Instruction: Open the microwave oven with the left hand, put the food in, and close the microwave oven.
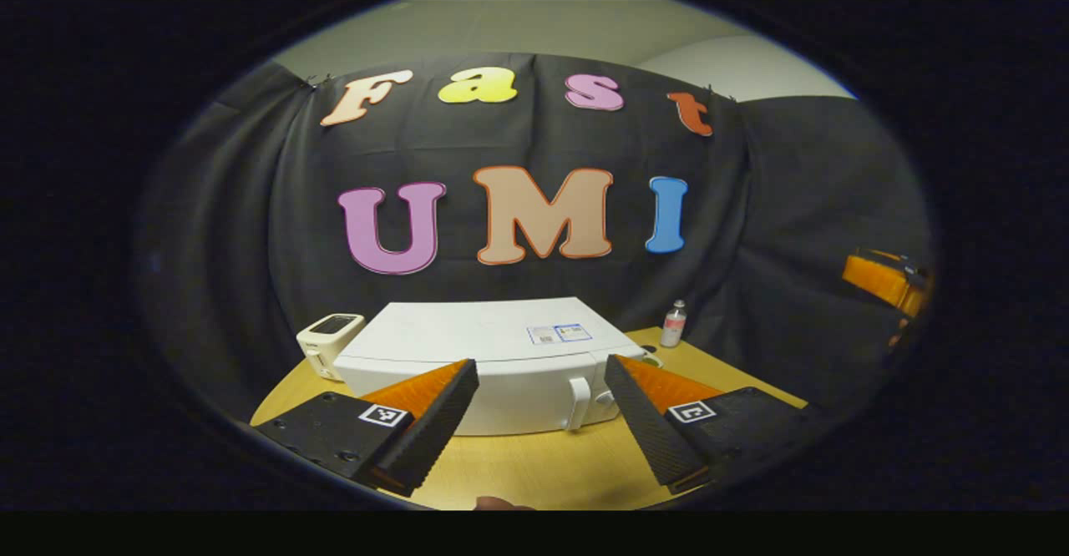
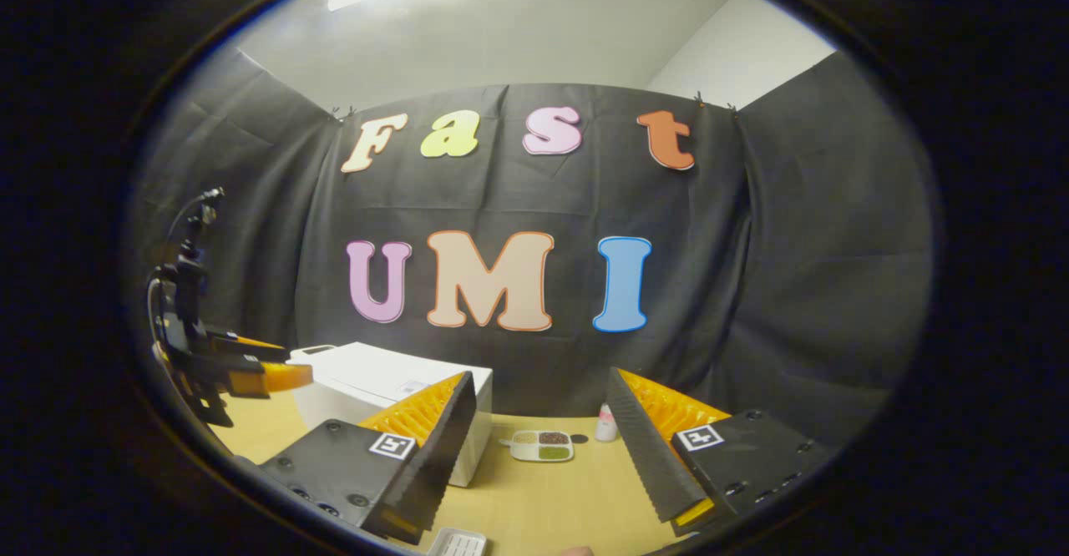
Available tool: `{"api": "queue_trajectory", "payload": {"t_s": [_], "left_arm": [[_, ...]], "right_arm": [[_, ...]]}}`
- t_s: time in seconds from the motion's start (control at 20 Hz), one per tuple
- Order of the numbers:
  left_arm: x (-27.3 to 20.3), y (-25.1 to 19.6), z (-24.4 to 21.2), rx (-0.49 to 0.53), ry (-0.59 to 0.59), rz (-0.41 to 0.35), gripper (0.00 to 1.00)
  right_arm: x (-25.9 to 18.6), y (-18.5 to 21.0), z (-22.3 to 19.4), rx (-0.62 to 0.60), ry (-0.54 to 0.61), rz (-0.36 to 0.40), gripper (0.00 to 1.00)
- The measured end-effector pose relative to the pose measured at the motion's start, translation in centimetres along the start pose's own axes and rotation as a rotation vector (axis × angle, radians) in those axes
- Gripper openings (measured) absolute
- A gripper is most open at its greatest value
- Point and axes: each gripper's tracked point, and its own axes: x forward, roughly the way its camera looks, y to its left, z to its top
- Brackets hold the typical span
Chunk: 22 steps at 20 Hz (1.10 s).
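The white microwave oven [image 1: 484, 356] stands shut on the wooden table [image 1: 534, 472], its handle [image 1: 578, 402] at the door's right side. My left gripper [image 1: 541, 422] hovers open in front of it, nothing between its fingers. In the right gripper view the microwave oven [image 2: 392, 397] sits at the left. To its right lies the food, a small divided tray [image 2: 543, 446] with three fillings. My right gripper [image 2: 541, 456] is open and empty, held above the table before the tray. The left gripper [image 2: 250, 372] appears at that view's left edge.
A white toaster [image 1: 328, 341] stands left of the microwave. A small bottle [image 1: 673, 324] stands at the table's back right, seen also as the bottle [image 2: 607, 424] beside the tray. A white ridged object [image 2: 458, 544] lies at the near table edge. The other gripper's orange part [image 1: 885, 282] shows at the right.
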Motion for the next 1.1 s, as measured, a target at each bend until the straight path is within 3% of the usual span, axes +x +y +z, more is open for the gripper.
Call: {"api": "queue_trajectory", "payload": {"t_s": [0.55,1.1], "left_arm": [[-6.0,1.5,9.0,-0.086,-0.126,0.055,0.96],[-7.7,0.6,10.0,-0.041,-0.161,0.061,0.96]], "right_arm": [[0.6,0.4,2.4,-0.006,-0.007,0.014,0.87],[-0.5,0.9,3.6,0.019,-0.013,0.018,0.87]]}}
